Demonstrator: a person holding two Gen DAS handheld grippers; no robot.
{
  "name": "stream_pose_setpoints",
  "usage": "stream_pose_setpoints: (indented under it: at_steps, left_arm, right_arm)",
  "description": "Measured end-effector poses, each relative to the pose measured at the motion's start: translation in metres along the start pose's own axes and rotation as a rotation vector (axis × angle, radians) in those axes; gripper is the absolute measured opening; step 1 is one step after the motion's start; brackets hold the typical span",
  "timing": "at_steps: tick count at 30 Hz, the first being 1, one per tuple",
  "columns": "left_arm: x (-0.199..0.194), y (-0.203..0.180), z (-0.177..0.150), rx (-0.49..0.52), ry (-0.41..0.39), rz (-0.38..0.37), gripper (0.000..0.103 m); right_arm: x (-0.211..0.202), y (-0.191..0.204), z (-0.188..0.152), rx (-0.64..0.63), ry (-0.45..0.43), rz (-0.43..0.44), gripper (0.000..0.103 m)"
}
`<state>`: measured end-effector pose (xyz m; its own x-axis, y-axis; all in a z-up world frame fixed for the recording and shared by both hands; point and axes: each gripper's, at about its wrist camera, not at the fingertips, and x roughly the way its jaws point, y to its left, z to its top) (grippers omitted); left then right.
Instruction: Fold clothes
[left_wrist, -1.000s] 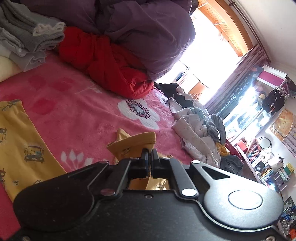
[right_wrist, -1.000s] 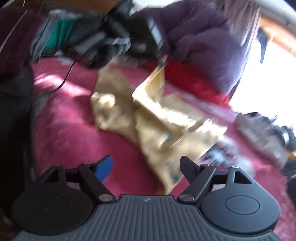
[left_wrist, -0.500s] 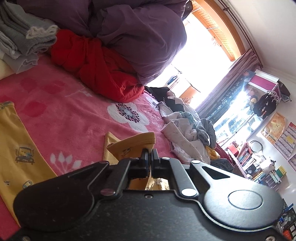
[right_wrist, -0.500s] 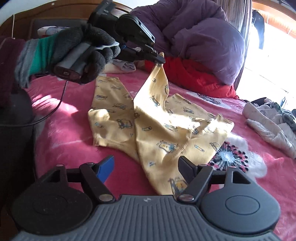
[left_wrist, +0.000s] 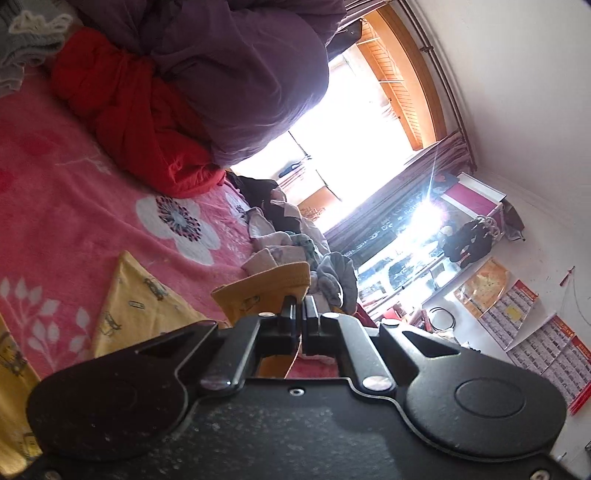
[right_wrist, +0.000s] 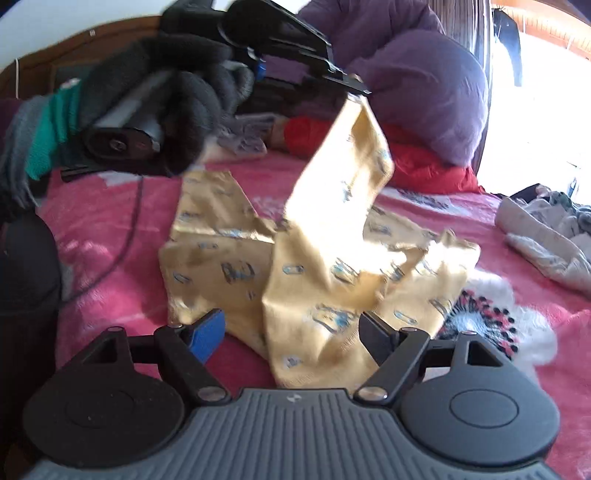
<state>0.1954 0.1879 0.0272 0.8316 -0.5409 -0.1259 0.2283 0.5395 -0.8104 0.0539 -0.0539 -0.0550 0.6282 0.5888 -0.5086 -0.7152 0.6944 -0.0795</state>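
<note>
Your left tool (left_wrist: 300, 308) is clamped on the cuff of the yellow pants (right_wrist: 325, 236), lifting one leg off the bed (right_wrist: 110, 236) while the rest lies spread on the pink blanket. Your right tool (right_wrist: 291, 328) is apart, low over the nearest hem, gripping nothing. Purple duvet (left_wrist: 236, 74) and red cloth (left_wrist: 136, 110) lie beyond.

purple duvet (left_wrist: 236, 74) heaped on pink floral blanket (left_wrist: 66, 192) — bright window (left_wrist: 354, 140) behind.
</note>
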Motion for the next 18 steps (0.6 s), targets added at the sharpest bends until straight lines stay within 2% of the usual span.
stream_pose_setpoints:
  at_steps: [3, 7, 13, 18]
  left_arm:
    - [0.008, -0.007, 0.000, -0.019, 0.004, -0.029, 0.001]
    - [0.019, -0.013, 0.000, -0.044, 0.014, -0.043, 0.001]
    - [0.049, -0.021, -0.003, -0.044, 0.064, -0.061, 0.001]
    - [0.086, -0.026, -0.006, 0.000, 0.104, -0.027, 0.001]
  right_arm:
    - [0.009, 0.003, -0.003, -0.013, 0.055, 0.021, 0.078]
    - [0.012, 0.004, -0.005, -0.012, 0.082, 0.046, 0.078]
    - [0.009, -0.002, -0.007, 0.027, 0.072, 0.080, 0.078]
    - [0.002, -0.016, -0.011, 0.115, 0.049, 0.121, 0.078]
